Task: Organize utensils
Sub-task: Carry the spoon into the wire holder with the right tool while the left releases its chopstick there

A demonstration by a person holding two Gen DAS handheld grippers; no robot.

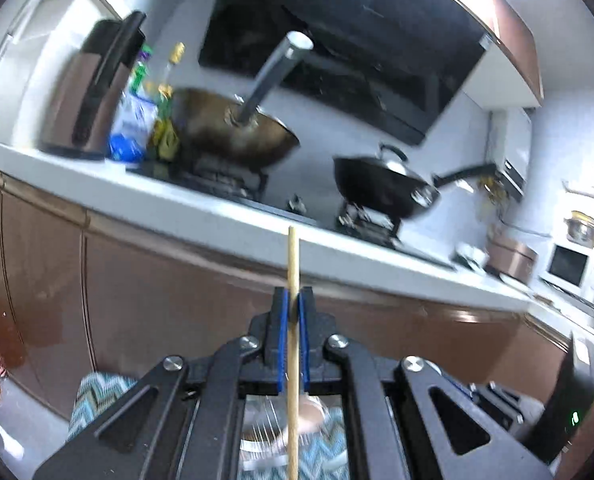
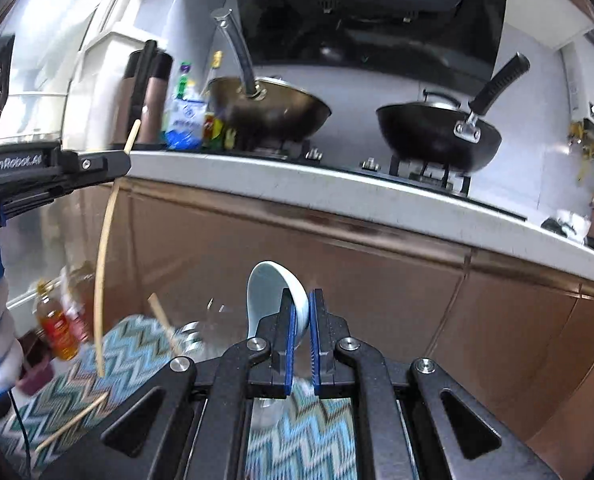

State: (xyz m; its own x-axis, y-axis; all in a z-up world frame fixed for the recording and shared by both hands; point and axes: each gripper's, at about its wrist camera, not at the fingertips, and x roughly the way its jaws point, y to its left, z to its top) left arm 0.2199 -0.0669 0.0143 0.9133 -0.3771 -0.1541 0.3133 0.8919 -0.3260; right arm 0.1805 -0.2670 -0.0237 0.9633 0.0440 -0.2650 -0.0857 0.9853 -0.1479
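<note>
Up front, the left gripper [image 1: 296,306] is clamped on a single wooden chopstick [image 1: 293,344], which stands nearly upright between its blue pads [image 1: 283,320], the tip rising above the fingers against the edge of the white countertop [image 1: 177,200] and the lower end running down past the gripper body. From the right wrist camera that same left gripper [image 2: 126,151] enters at the left edge, the chopstick [image 2: 105,264] hanging below it over a zigzag-patterned mat [image 2: 129,352]. The right gripper [image 2: 301,320] has its blue pads [image 2: 291,332] closed on the rim of a pale blue ceramic spoon [image 2: 273,296], bowl end up and tilted to the left just ahead of the fingers. On the mat, down and left of the right gripper, lie two more chopsticks: one [image 2: 165,322] slanting near a blurred glass or metal item that I cannot make out, and another [image 2: 73,424] lying nearer the camera. Further left stands a bottle of amber liquid [image 2: 55,328]. Beyond both grippers, on the countertop, a bronze wok [image 2: 273,112] with a steel handle and a black wok [image 2: 437,132] sit on the gas hob under a dark range hood [image 1: 337,48]. Brown cabinet fronts [image 2: 337,264] fill the space below the counter.
</note>
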